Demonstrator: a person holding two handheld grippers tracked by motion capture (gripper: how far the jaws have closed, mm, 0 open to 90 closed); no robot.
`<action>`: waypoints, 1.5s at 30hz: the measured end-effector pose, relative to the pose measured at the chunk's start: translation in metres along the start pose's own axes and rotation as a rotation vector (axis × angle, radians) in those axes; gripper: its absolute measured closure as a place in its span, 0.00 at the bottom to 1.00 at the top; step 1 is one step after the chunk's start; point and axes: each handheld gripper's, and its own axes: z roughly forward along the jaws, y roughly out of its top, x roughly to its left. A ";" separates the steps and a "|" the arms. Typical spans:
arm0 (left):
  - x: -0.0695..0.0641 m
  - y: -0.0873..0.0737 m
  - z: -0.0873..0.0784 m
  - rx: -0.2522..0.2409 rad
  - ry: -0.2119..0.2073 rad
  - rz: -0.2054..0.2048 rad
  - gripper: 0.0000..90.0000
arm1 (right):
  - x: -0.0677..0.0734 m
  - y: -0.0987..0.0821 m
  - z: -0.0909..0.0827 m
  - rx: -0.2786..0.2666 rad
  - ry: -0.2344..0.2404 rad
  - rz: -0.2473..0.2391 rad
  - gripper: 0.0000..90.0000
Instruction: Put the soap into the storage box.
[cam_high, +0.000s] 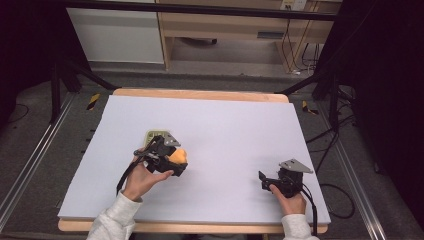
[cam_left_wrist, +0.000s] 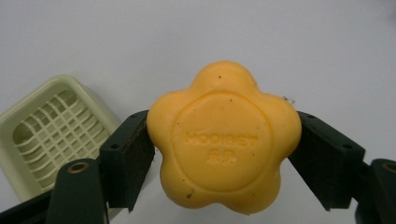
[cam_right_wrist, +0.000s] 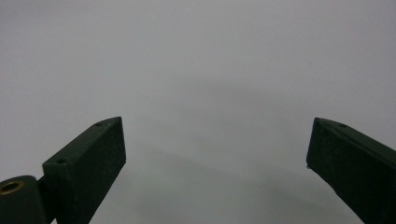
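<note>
lying flat and pale across the wooden table (cam_high: 200, 94), the white board (cam_high: 225, 130), bearing everything else in the high view. sitting on the board just behind the left hand, a pale green soap dish (cam_high: 153, 136) with a slatted grid floor, showing again in the left gripper view (cam_left_wrist: 51, 126) at the left, behind the near jaw, empty inside. reaching in from the bottom edge in grey-white sleeves, both forearms. gripping from the left of the high view, the left gripper (cam_high: 172, 162), jaws pressing on either side of a yellow flower-shaped soap (cam_high: 178, 156); seen close in the left gripper view (cam_left_wrist: 223, 140), the soap being pinched between the two black pads, its embossed round face turned toward the camera, lettering too faint to read, a few dark specks dotting the surface. whether hanging clear of the board or just brushing it, impossible to tell. resting low at the right of the board, well apart from the soap, the right gripper (cam_high: 263, 181), pointing leftward; in the right gripper view (cam_right_wrist: 217, 154), standing wide, nothing between the jaws but bare white board.
</note>
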 end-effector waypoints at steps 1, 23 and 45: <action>0.004 0.000 -0.002 -0.004 0.004 -0.008 0.28 | 0.000 0.000 0.000 -0.002 -0.001 -0.001 0.06; 0.043 -0.003 -0.010 -0.019 0.064 -0.091 0.28 | 0.000 0.000 0.000 -0.003 -0.003 -0.004 0.06; 0.073 -0.002 0.008 0.015 0.116 -0.148 0.28 | 0.001 0.001 0.002 -0.003 -0.003 -0.008 0.06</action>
